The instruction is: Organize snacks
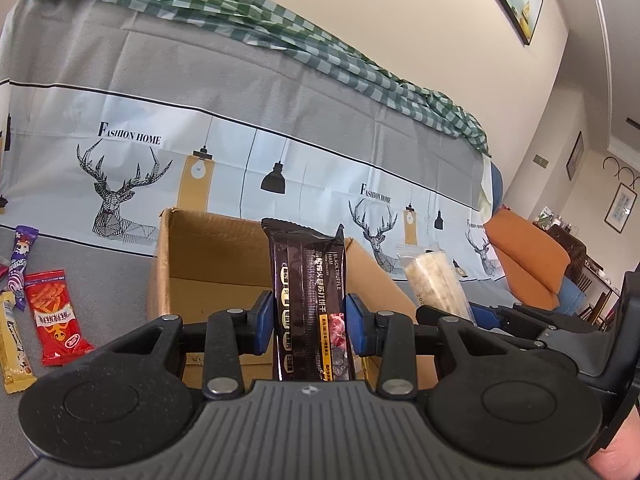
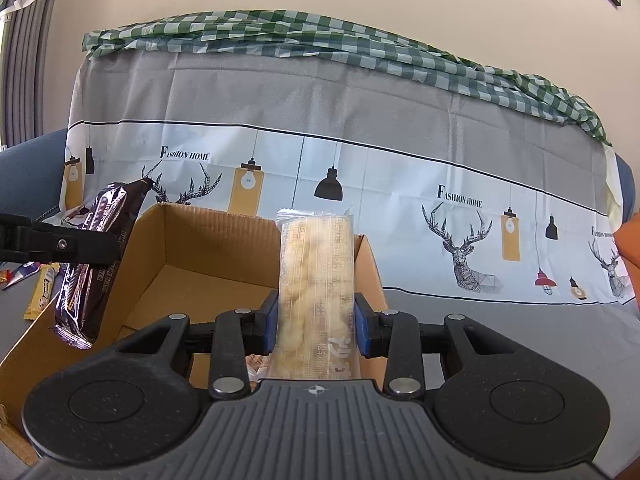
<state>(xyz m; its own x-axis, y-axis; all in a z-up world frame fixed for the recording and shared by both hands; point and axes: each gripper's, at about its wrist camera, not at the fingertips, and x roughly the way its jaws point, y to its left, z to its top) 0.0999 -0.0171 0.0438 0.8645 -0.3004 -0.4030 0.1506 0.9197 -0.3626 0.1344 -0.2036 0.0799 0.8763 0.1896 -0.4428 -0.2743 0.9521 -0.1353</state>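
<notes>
You are carrying two snacks to the cardboard box (image 2: 224, 256) at once — the drop-off step, by my reading. Your left gripper (image 1: 310, 322) is clamping its fingers (image 1: 264, 320) on a dark cracker packet (image 1: 308, 300), held upright just above the box's near edge. Your right gripper (image 2: 316, 326) is squeezing a clear pack of pale biscuits (image 2: 316, 280), also upright, over the box's right side. Next you probably need to lower each pack inside the walls, then spread the fingers so both drop flat. The dark wrapper is glossy and slippery-looking; the clear one is showing lumpy, likely brittle pieces. More snacks — a red packet (image 1: 56, 320) among them — are lying on the grey cover left of the box.
</notes>
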